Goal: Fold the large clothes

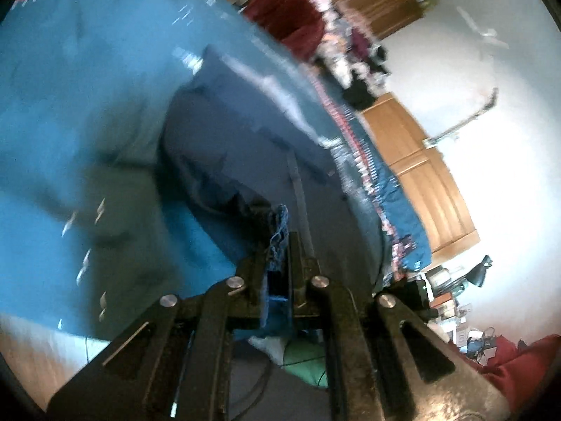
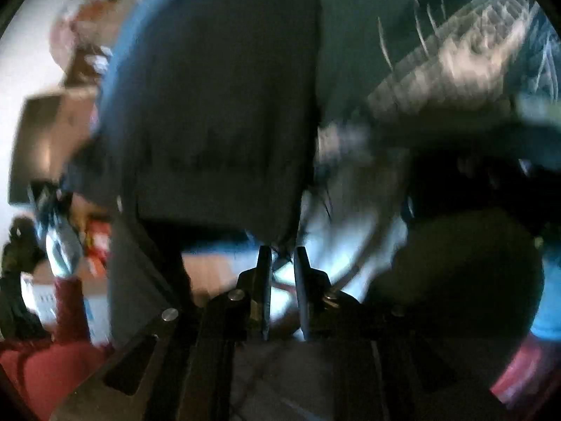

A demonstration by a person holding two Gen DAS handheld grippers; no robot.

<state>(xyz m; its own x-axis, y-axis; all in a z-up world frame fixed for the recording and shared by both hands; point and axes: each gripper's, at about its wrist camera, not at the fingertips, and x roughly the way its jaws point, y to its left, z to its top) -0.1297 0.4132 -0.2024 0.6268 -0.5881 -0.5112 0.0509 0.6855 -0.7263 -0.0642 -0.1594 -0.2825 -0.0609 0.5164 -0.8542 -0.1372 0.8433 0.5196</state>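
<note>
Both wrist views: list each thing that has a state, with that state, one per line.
Left gripper: shut on a bunched edge of the blue garment.
Blue garment: lifted and hanging, unfolded, with a patterned border along one edge; blurred.
Right gripper: fingers close together, a corner of dark fabric at the tips; too blurred to confirm a grip.
Wooden wardrobe doors: closed.

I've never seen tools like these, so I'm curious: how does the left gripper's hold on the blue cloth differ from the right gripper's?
The left gripper has a thick bunch of the blue cloth packed between its fingers; the right gripper pinches only a thin corner at its fingertips. The left's fingers sit close around the cloth; the right's show a gap behind the pinch. Both hold the same garment.
</note>
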